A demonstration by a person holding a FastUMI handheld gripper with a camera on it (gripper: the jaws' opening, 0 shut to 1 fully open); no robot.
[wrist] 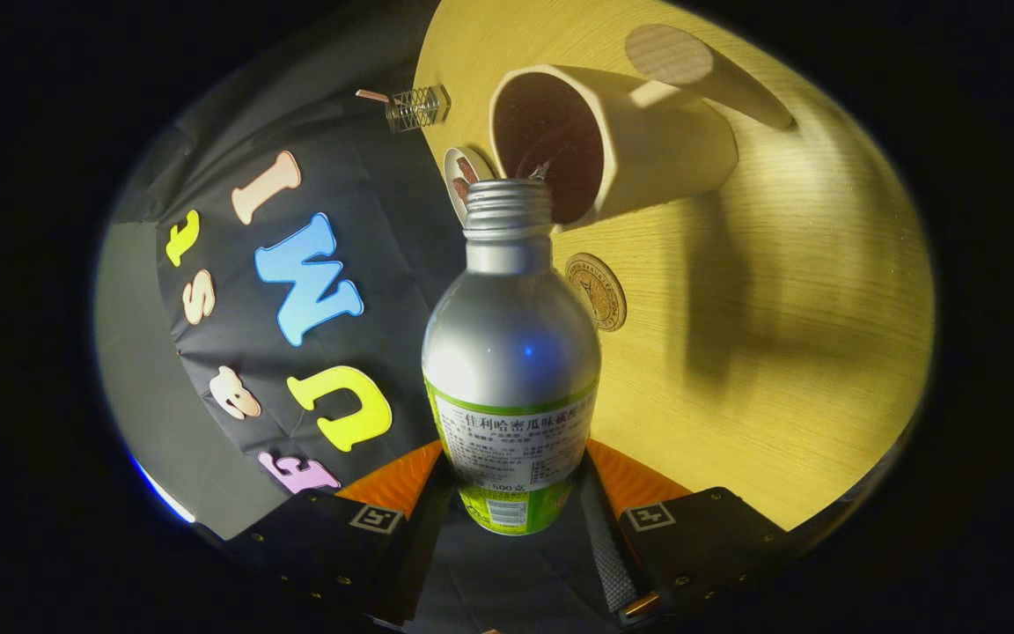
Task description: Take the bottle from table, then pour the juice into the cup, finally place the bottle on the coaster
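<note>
Your tool (511, 480) is clamped on the bottle (511, 370), a finger pressing each side of its labelled lower body. You have it tipped over, open mouth right at the rim of the cup (648, 141), which stands well in from the surface's (806, 335) edge. This looks like the pour step. I can't tell whether juice is flowing. The coaster (596, 291) lies near the cup; next, level the bottle and set it there.
</note>
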